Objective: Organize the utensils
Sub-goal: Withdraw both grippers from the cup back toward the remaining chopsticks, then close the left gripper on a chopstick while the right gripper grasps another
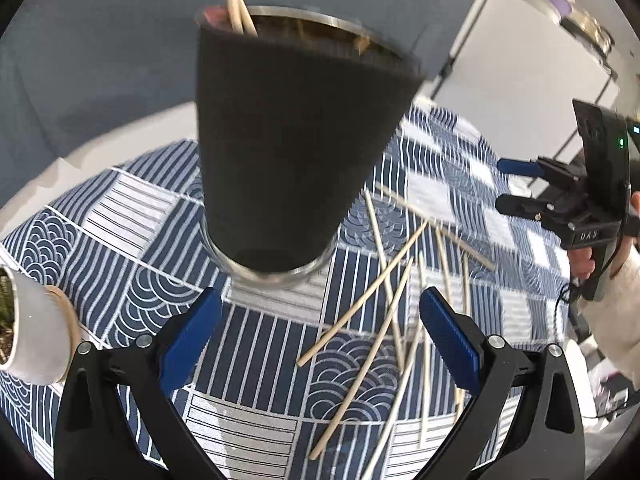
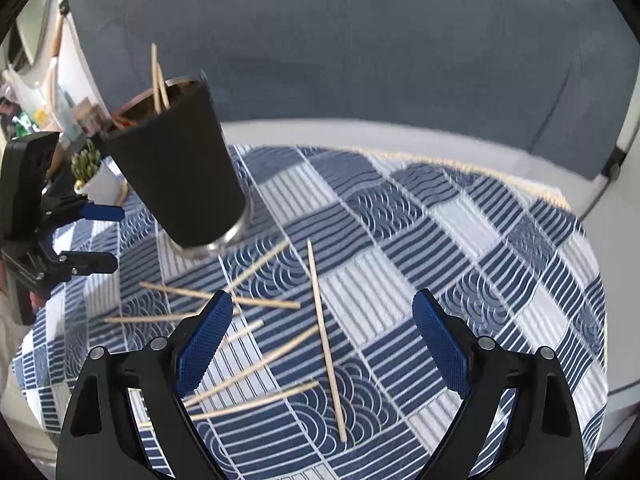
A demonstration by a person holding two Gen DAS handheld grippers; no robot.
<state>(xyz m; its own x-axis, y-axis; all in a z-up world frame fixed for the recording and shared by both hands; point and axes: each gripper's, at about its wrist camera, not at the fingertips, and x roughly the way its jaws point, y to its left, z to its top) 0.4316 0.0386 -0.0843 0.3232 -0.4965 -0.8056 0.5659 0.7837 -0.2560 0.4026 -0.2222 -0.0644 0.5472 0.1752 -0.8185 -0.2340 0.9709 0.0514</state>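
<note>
- Black tumbler (image 1: 288, 152) upright just ahead of left gripper (image 1: 320, 336), jaws wide, empty; two sticks inside.
- Wooden chopsticks (image 2: 326, 336) scattered under right gripper (image 2: 322, 344), jaws wide, empty.

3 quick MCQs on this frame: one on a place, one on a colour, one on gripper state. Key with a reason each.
1. The small potted plant stands:
A. on the cup's far side from the loose chopsticks
B. among the chopsticks
C. inside the cup

2. The cup sleeve is:
A. white
B. black
C. red

3. The right gripper is:
A. shut on a chopstick
B. shut, empty
C. open, empty

Key:
1 A: the plant is past the cup, the chopsticks lie nearer.
2 B: dark sleeve above a bare metal base.
3 C: blue fingers spread, nothing between them.
</note>
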